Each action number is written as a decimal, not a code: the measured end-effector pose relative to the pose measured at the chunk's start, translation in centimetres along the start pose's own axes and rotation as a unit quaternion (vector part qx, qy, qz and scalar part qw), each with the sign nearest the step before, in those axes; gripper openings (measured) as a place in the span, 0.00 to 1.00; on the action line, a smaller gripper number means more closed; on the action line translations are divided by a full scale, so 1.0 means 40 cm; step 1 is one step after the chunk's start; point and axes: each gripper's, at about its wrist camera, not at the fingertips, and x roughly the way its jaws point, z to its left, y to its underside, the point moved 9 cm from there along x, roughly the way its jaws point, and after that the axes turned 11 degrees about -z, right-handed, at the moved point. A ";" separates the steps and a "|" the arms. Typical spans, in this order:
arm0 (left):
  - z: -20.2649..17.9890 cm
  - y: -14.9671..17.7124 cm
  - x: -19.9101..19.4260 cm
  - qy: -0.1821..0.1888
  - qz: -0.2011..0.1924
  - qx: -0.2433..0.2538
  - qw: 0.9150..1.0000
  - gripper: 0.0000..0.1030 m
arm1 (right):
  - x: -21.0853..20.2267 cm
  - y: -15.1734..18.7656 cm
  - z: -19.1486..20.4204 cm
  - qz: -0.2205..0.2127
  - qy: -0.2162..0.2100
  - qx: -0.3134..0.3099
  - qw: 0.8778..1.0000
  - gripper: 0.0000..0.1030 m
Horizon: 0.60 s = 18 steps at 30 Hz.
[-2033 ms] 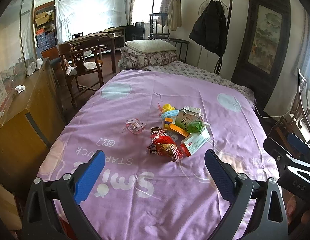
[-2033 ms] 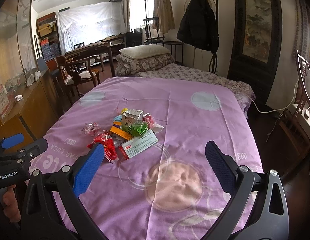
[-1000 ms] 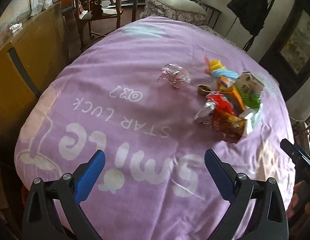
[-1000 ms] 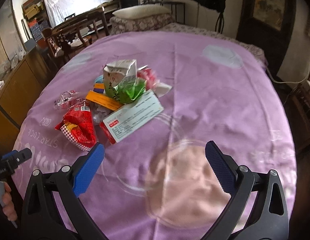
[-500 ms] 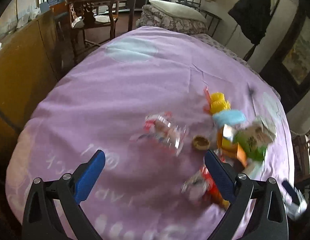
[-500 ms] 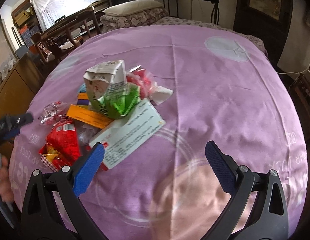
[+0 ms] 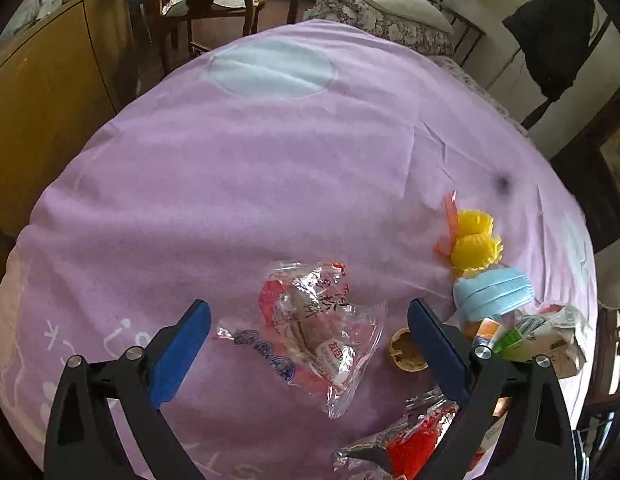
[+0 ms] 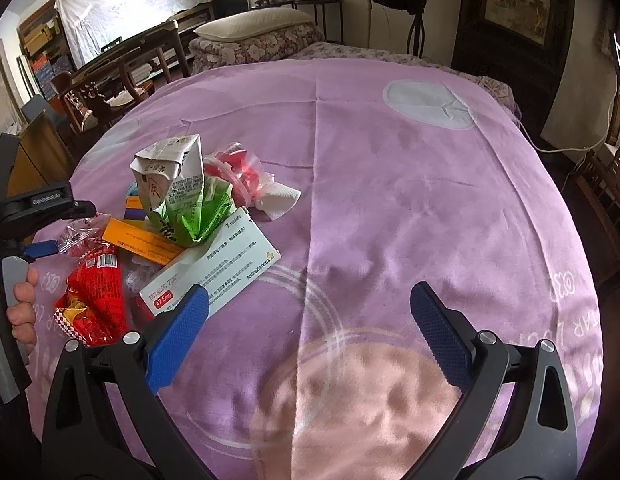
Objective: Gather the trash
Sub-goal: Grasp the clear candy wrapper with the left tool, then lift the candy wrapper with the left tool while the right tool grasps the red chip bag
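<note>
A purple bedspread (image 7: 237,168) is being shown filling most of both views, printed with pale blue circles and white lettering. In the left wrist view, the left gripper (image 7: 307,340) is being held low over the cloth with its jaws spread wide, and a crumpled clear plastic wrapper (image 7: 305,328) with red print is lying between the two blue pads, touched by neither. A small brown nutshell (image 7: 406,354) is sitting just beside the right-hand pad. Further right, two yellow paper cupcake liners (image 7: 474,240) are seen above a folded blue face mask (image 7: 492,294), and a crushed green-and-white drink carton (image 7: 546,340) is lying at the right edge. A red snack bag (image 7: 414,440) is showing at the bottom of the frame.

In the right wrist view, the right gripper (image 8: 310,320) is being held with its jaws spread wide and nothing between them but bare cloth. The trash pile is lying at centre left: the carton (image 8: 177,188) standing tallest, a white medicine box (image 8: 213,268) below it, an orange box (image 8: 141,242) to the left, the red snack bag (image 8: 93,292) at lower left, and a red-and-white plastic bag with tissue (image 8: 249,184) to the right.
</note>
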 end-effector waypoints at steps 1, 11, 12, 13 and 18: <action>-0.002 0.002 0.004 0.000 0.001 0.001 1.000 0.84 | 0.000 0.001 -0.001 0.000 -0.001 0.002 1.000 0.94; -0.009 0.012 0.000 0.011 -0.001 0.021 1.000 0.33 | -0.015 -0.003 -0.003 -0.005 0.001 -0.001 1.000 0.94; -0.012 0.013 -0.011 0.016 -0.004 0.024 1.000 0.33 | -0.016 -0.002 -0.002 -0.005 0.001 0.000 1.000 0.94; -0.014 0.012 -0.019 0.017 -0.008 0.028 0.999 0.32 | -0.015 -0.002 0.000 -0.004 0.000 0.001 1.000 0.94; -0.026 0.013 -0.062 0.029 -0.026 0.048 0.998 0.28 | -0.008 0.005 0.023 0.003 -0.007 -0.004 1.000 0.94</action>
